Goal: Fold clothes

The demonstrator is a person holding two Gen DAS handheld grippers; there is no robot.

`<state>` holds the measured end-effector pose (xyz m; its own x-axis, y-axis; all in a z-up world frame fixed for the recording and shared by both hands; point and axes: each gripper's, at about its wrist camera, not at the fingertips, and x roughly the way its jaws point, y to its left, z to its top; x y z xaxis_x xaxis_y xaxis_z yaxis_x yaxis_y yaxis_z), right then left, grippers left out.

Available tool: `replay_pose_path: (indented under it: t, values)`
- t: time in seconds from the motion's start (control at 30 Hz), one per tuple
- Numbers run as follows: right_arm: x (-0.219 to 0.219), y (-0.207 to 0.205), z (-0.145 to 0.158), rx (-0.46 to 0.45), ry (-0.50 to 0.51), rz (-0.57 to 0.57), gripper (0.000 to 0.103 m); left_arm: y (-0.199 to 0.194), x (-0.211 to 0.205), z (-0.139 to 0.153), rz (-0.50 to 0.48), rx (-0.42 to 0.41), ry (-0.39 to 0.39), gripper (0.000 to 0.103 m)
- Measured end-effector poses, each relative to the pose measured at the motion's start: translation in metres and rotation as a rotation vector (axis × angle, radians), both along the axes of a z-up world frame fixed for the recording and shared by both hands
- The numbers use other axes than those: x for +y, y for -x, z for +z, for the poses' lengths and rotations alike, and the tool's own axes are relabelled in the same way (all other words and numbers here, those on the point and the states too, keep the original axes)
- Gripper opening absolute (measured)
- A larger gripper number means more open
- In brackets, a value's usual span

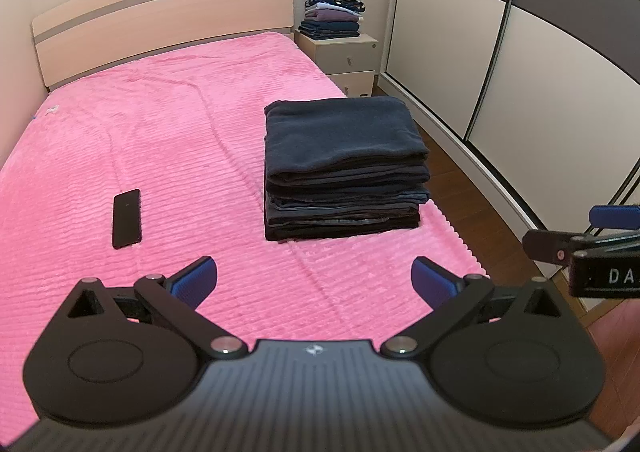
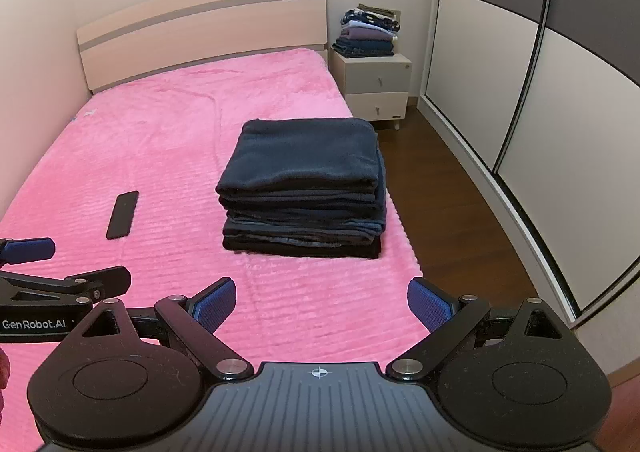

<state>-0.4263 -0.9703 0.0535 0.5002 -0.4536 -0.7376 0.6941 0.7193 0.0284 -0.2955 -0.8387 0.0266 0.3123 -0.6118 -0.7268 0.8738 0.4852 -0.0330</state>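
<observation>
Dark navy stack of folded clothes [image 1: 344, 168] sits squarely near the pink ribbed bed's [image 1: 160, 140] right edge; both hand-held grippers [image 1: 314, 284] [image 2: 320, 306] hover spread, empty; keep edges aligned.

A stack [image 1: 344, 168] of folded dark clothes, navy and black, is set squarely on the pink bed [image 1: 160, 132] near its right edge. A navy fleece-like piece [image 2: 304, 156] is laid on top, folds facing forward, edges roughly aligned.
</observation>
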Motion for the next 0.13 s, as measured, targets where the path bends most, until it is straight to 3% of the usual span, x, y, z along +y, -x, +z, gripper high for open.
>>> replay_pose_path:
  t: [0.13]
  values:
    - [-0.0011, -0.0004, -0.0005, 0.000, -0.002, -0.001, 0.095, 0.0020, 0.0002, -0.0018, 0.002, -0.015, 0.009, 0.102]
